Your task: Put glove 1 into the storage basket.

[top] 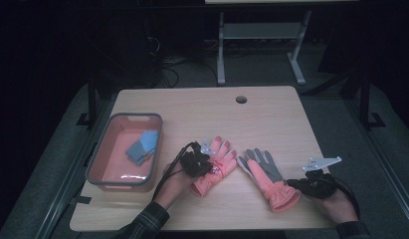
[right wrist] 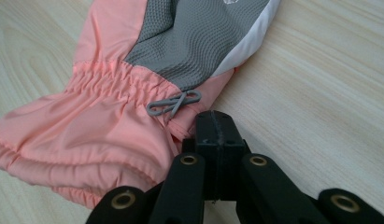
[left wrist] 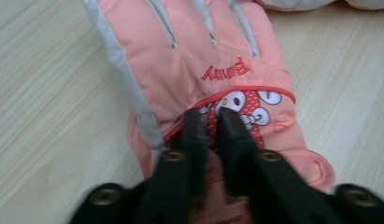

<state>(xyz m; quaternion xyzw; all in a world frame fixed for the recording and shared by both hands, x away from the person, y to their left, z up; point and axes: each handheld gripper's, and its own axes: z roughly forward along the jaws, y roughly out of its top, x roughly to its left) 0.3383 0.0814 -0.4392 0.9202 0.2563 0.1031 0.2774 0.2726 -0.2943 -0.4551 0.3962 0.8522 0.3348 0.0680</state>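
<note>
Two pink winter gloves lie side by side on the wooden table [top: 271,119]. The left glove [top: 219,162] [left wrist: 189,51] lies back up, with a red cartoon patch [left wrist: 248,109] near its wrist. My left gripper [top: 208,168] [left wrist: 212,119] presses down on that patch, jaws shut on a small fold of its fabric. The right glove [top: 266,172] [right wrist: 110,126] lies with its grey palm up and its gathered cuff toward me. My right gripper [top: 293,183] [right wrist: 218,122] is shut, jaws flush together, tip touching the cuff's edge beside a grey cord loop [right wrist: 173,103].
A pink bin with a grey rim [top: 108,180] stands at the table's left and holds a blue-grey folded item [top: 142,147]. A cable hole [top: 241,99] sits near the far edge. Another desk's legs [top: 221,55] and cables stand beyond the table.
</note>
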